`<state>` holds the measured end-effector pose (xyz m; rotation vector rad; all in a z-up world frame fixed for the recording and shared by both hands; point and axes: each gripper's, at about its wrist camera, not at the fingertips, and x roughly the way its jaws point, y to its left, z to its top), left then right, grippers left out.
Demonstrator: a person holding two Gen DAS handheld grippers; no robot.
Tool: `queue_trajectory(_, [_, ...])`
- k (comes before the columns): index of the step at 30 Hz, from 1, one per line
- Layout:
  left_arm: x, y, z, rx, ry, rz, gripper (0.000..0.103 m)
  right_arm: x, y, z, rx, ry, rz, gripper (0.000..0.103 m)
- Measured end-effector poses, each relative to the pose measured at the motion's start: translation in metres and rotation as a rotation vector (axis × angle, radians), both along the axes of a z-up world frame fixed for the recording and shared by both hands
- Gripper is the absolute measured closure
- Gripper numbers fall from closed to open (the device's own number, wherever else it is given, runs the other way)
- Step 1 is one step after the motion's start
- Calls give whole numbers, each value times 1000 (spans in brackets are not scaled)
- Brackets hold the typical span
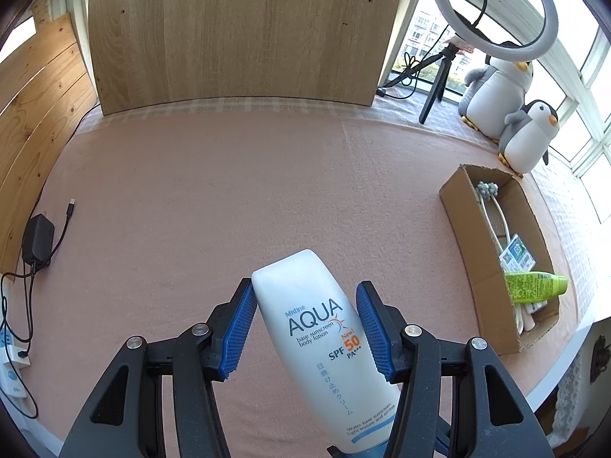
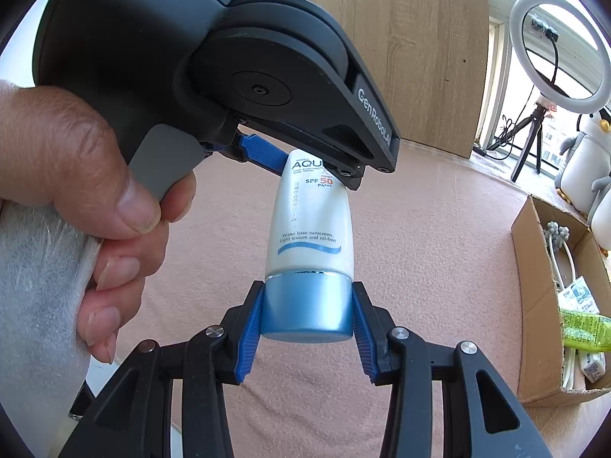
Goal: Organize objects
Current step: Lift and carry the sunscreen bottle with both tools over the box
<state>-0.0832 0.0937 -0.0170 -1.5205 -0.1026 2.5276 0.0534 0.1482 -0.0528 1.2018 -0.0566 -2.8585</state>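
Note:
A white sunscreen tube [image 1: 320, 328] with a blue cap [image 2: 307, 307] hangs in the air above the pink table cover, held from both ends. My left gripper [image 1: 305, 324] is shut on the tube's upper body; it also shows in the right wrist view [image 2: 305, 164], held by a hand. My right gripper [image 2: 307, 328] is shut on the blue cap. A cardboard box [image 1: 477, 263] stands at the right and holds a green tube [image 1: 534, 286], a white massager and small packets; it also shows in the right wrist view [image 2: 534, 305].
A wooden board [image 1: 236, 30] stands at the back of the table. A black charger with cable [image 1: 38, 244] lies at the left edge. Two plush penguins [image 1: 527, 137] and a ring light on a tripod [image 1: 496, 4] stand at the back right by the window.

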Motion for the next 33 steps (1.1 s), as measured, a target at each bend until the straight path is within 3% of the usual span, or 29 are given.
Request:
queue_trajectory(6, [-6,49,7,-1,16,-87,46,16,20,6,-6,10,-75,64])
queue_trajectory(22, [-13,227,16,44,38,-380,47,67,128,8,7,23,-388,64])
queue_trajectory(33, [-29,276,17,52,49,-442,47,75,178,8,27,32,-487,64])
